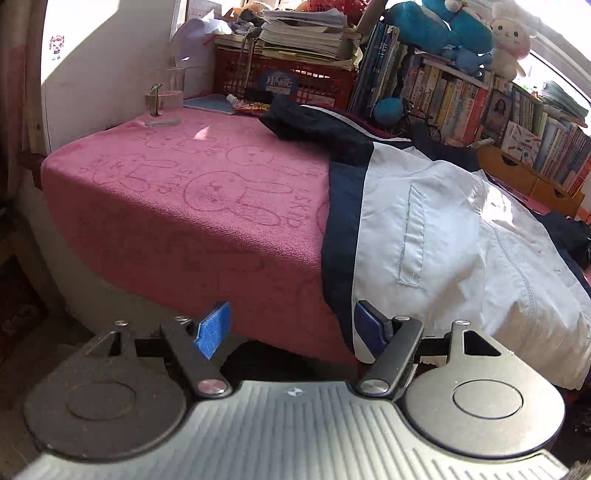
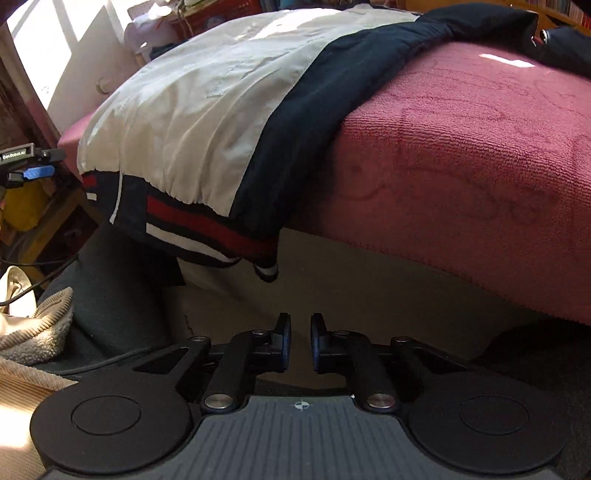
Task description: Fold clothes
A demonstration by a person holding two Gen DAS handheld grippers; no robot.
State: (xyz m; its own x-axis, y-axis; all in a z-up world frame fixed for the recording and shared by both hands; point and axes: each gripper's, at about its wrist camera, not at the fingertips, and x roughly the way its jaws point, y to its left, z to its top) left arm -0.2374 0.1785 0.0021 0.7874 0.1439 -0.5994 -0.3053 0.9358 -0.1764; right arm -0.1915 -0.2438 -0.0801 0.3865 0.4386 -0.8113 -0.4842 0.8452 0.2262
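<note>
A white and navy jacket point(image 1: 436, 229) lies spread on a table covered by a pink towel point(image 1: 207, 199). Its red, white and navy striped hem point(image 2: 192, 225) hangs over the table's front edge in the right wrist view, where the jacket point(image 2: 207, 110) fills the upper left. My left gripper point(image 1: 291, 328) is open, low at the table's front edge, its right finger beside the jacket's navy side panel, holding nothing. My right gripper point(image 2: 300, 341) is below the table edge, under the hanging hem, its jaws nearly together with a narrow gap and nothing between them.
A glass point(image 1: 166, 96), a red crate point(image 1: 291, 79) stacked with papers, rows of books point(image 1: 480, 99) and plush toys point(image 1: 443, 26) line the back. The other gripper point(image 2: 31, 171) shows at the far left of the right wrist view. A beige cloth point(image 2: 33, 328) lies lower left.
</note>
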